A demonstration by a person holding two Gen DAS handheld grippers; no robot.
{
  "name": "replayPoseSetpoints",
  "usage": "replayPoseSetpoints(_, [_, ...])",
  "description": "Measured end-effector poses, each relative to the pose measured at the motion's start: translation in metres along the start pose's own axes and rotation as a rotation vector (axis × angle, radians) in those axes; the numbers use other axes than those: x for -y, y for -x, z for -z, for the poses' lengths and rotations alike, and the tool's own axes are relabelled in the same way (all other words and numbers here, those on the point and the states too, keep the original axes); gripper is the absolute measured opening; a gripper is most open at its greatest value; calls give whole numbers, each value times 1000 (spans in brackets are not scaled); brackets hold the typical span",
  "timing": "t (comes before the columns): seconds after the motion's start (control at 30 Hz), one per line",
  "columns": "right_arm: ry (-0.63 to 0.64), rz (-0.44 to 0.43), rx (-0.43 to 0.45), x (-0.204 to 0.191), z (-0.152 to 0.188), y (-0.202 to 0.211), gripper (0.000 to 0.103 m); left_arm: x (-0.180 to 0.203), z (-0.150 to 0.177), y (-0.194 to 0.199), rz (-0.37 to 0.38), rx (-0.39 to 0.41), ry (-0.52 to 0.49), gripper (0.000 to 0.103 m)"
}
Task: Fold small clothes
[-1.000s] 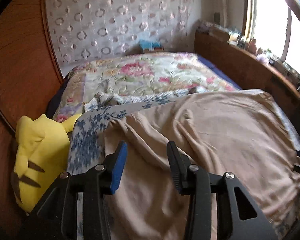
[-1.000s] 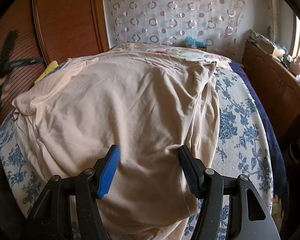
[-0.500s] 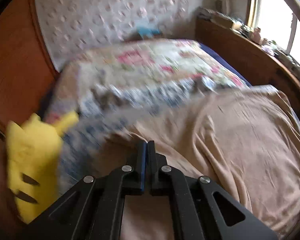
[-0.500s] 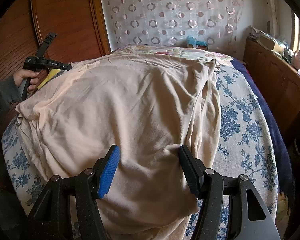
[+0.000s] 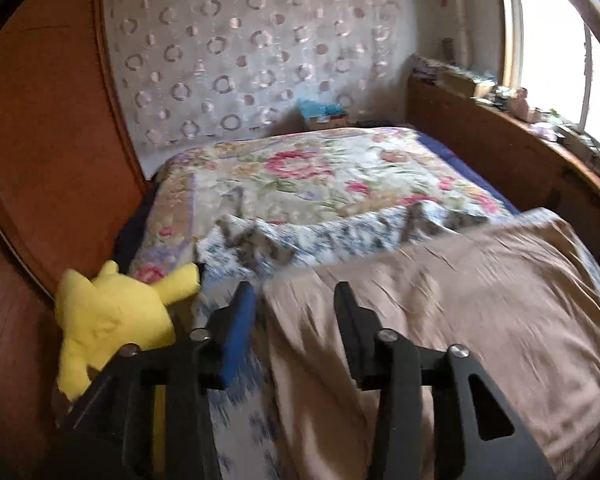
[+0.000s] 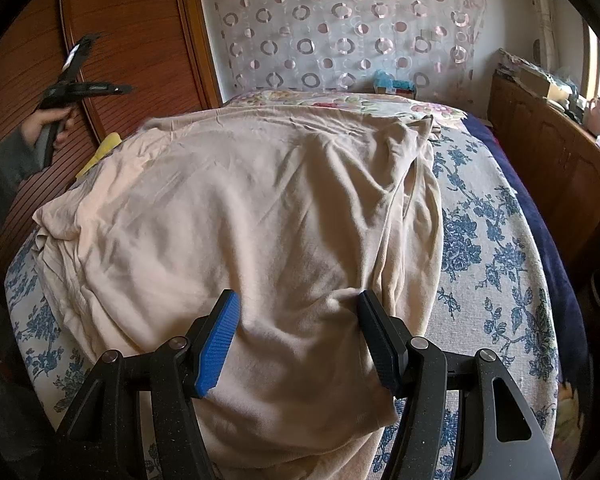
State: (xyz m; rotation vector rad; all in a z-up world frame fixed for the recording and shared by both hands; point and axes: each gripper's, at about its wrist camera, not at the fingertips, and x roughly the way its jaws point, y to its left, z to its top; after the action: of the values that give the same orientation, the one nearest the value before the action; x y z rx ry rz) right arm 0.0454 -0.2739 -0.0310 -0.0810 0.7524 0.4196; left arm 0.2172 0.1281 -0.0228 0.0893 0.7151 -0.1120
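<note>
Beige garment [image 6: 260,216] beneath both wide-open, empty grippers, left gripper [image 5: 296,312] and right gripper [image 6: 298,320].

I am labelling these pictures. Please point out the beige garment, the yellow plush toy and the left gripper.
beige garment [image 6: 260,220]: right wrist view, wrinkled middle.
yellow plush toy [image 5: 112,320]: left wrist view, its body.
left gripper [image 5: 296,312]: left wrist view, between open fingertips.

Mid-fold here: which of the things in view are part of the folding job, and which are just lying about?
Part of the job:
- beige garment, spread on the blue-flowered sheet
- left gripper, open
- right gripper, open over the garment

Just lying about:
- yellow plush toy
- floral quilt
- teal box
- clutter on the wooden ledge
</note>
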Motion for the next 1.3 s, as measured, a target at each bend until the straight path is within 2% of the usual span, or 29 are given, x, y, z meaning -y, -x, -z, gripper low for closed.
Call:
replayPoseSetpoints(0.13, [-2, -2, 0, 1, 0, 0, 63, 9, 48, 25, 33, -25, 8, 61])
replayPoseSetpoints(0.3, [-7, 1, 0, 0, 0, -1, 63, 17, 101, 46, 39, -59, 53, 64])
replayPoseSetpoints(0.43, [-3, 6, -5, -1, -1, -2, 63, 25, 126, 59, 60, -73, 94, 64])
replayPoseSetpoints(0.63, [2, 11, -9, 0, -1, -3, 63, 32, 144, 73, 106, -94, 136, 64])
replayPoseSetpoints(0.87, [5, 14, -11, 0, -1, -4, 63, 38, 157, 73, 125, -130, 157, 64])
replayPoseSetpoints(1.3, [8, 13, -12, 0, 0, -4, 63, 46, 160, 66, 113, -152, 137, 64])
